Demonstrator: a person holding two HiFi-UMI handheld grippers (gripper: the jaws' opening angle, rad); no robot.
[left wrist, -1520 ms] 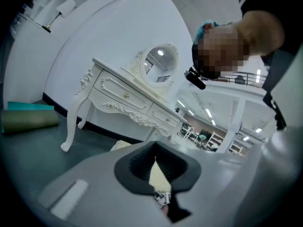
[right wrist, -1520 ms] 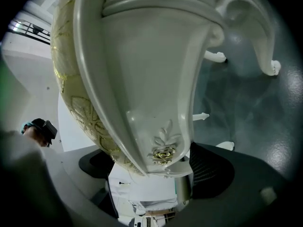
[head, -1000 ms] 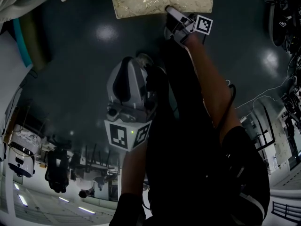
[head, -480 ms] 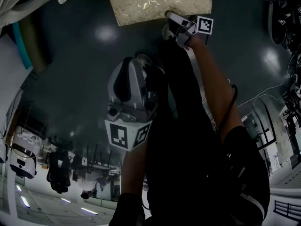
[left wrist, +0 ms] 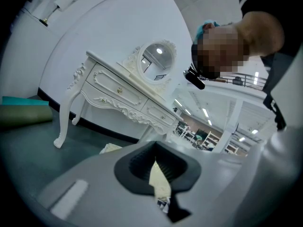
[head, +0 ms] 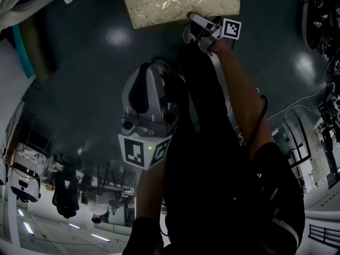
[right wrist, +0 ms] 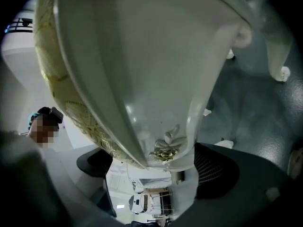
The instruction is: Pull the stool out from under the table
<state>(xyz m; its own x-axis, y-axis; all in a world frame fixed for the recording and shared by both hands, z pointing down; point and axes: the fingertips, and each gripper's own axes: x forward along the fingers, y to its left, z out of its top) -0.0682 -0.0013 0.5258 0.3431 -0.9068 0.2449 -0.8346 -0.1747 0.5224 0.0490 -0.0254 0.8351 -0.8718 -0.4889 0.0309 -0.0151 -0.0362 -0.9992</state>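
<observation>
The stool (head: 180, 1), a gold-patterned cream cushion on a white frame, stands on the dark floor at the top of the head view. My right gripper (head: 197, 21) reaches level to its near edge. In the right gripper view the stool's white rim with a gold ornament (right wrist: 163, 152) sits between the two dark pads (right wrist: 220, 169). These jaws have just been opening, and a gap shows beside the left pad, so my right gripper (right wrist: 156, 169) is open. My left gripper (head: 156, 67) hangs back near my body. Its jaws are shut on nothing (left wrist: 158, 174).
A white carved dressing table (left wrist: 118, 93) with an oval mirror (left wrist: 156, 60) stands against the wall. A rolled teal mat (head: 32, 47) lies on the floor at the left. Cables and gear (head: 319, 20) crowd the right side.
The stool's cushion shifted slightly to the left a second ago and has stayed put since. The right gripper followed its edge. The left gripper has not moved.
</observation>
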